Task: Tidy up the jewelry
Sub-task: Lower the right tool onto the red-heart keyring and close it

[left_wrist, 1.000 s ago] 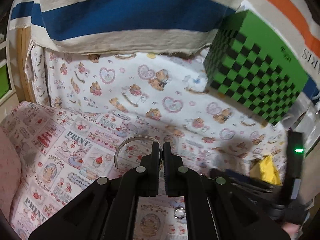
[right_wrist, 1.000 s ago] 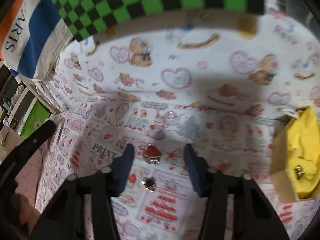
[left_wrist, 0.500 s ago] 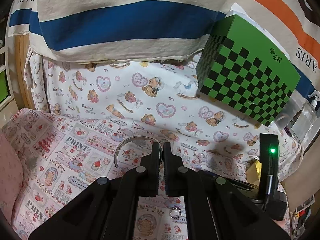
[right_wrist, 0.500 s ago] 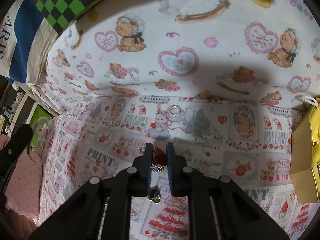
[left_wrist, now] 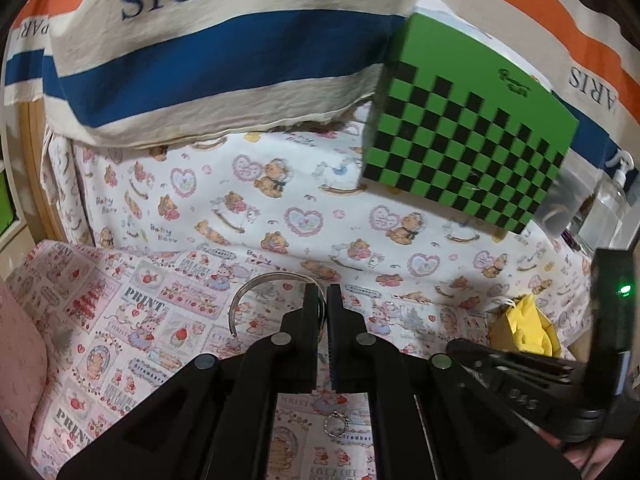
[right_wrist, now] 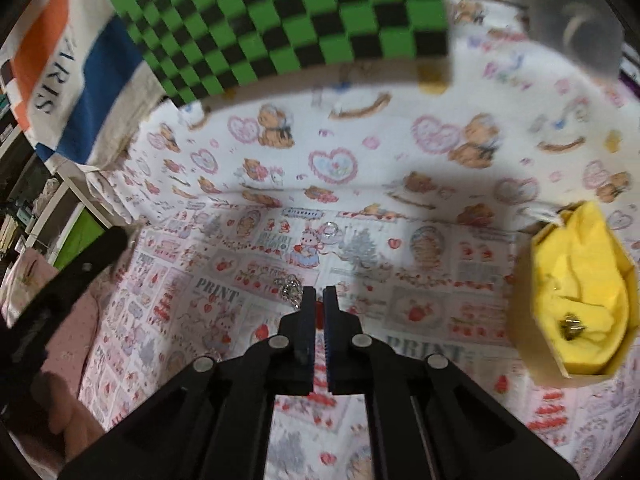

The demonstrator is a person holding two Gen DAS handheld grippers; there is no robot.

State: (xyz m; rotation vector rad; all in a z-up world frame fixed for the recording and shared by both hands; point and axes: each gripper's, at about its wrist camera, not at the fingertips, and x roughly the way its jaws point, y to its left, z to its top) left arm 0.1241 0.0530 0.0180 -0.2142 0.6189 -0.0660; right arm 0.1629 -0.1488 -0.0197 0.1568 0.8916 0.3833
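My left gripper (left_wrist: 323,294) is shut on a silver open bangle (left_wrist: 256,286) and holds it above the printed cloth. A small silver ring (left_wrist: 335,425) lies on the cloth below its jaws. My right gripper (right_wrist: 319,296) is shut on a red heart pendant (right_wrist: 319,314), whose silver chain (right_wrist: 291,291) hangs at the left fingertip. A clear ring (right_wrist: 331,231) lies farther back on the cloth. A small cardboard box with yellow lining (right_wrist: 580,300) stands to the right and holds a small gold piece (right_wrist: 571,326). The box also shows in the left wrist view (left_wrist: 524,328).
A green and black checkered box (left_wrist: 468,148) stands at the back right. A striped "PARIS" cloth (left_wrist: 208,52) hangs across the back. A pink cushion (left_wrist: 18,356) lies at the left. The right gripper's body (left_wrist: 560,368) sits at the right of the left wrist view.
My right gripper closed on the red heart pendant and lifted it, chain trailing. My left gripper kept the bangle and rose slightly.
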